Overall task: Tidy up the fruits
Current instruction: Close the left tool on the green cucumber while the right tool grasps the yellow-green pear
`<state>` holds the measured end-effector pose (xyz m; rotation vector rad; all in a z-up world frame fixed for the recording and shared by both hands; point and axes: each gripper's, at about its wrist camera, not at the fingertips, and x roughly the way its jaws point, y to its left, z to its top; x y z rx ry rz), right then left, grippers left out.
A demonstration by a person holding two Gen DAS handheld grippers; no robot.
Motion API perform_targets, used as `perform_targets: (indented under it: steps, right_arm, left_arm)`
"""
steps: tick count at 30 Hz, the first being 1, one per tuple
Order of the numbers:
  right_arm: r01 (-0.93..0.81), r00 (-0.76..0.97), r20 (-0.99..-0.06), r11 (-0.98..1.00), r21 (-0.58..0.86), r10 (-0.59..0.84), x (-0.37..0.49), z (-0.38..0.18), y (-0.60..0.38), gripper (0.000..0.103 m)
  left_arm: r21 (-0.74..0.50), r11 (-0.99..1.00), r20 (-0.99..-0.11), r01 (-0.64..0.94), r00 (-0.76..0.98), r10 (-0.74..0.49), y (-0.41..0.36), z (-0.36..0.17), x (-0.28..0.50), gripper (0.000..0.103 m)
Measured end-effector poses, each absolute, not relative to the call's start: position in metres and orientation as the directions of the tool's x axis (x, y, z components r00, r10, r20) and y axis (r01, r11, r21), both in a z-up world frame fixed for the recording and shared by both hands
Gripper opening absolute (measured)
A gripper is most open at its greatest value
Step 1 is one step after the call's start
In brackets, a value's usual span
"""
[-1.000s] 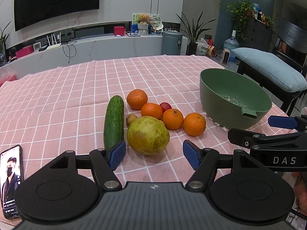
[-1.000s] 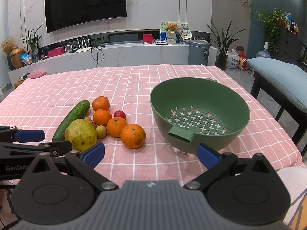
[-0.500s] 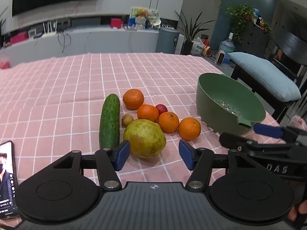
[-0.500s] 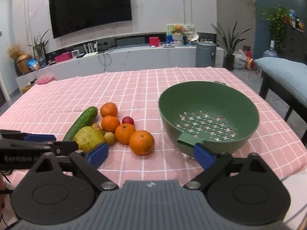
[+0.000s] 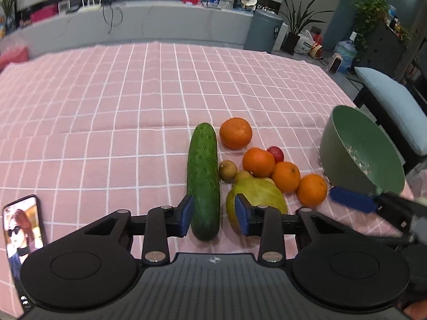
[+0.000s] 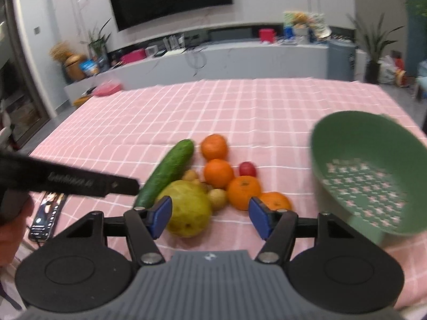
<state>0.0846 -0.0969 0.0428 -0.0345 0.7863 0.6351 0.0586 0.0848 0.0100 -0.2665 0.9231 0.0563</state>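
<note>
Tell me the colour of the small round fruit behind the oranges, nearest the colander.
Dark red. The small round fruit shows best in the left wrist view, tucked against the oranges.

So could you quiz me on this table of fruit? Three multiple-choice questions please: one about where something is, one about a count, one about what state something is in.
1. Where does the cucumber lie?
A. inside the bowl
B. left of the fruit pile, between the left gripper's fingers
C. on the phone

2. How many oranges are on the cloth?
A. two
B. four
C. six

3. What is in the green colander bowl?
A. nothing
B. the cucumber
C. oranges

Answers: 1 B, the blue pads sit on either side of its near end. 2 B, four orange globes show in both views. 3 A, its perforated bottom is bare.
</note>
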Motion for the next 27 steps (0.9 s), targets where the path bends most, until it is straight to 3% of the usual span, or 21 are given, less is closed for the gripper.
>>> perform_targets:
  steps: [27]
  right_arm:
    - [-0.588,0.423,-0.717,0.77,0.248,0.554,0.11,0.002,-0.051,0.063]
  left_arm:
    - [-0.227,0.96,-0.823,-0.162,0.559,-0.1,0.1,-0.037,0.124,0.045]
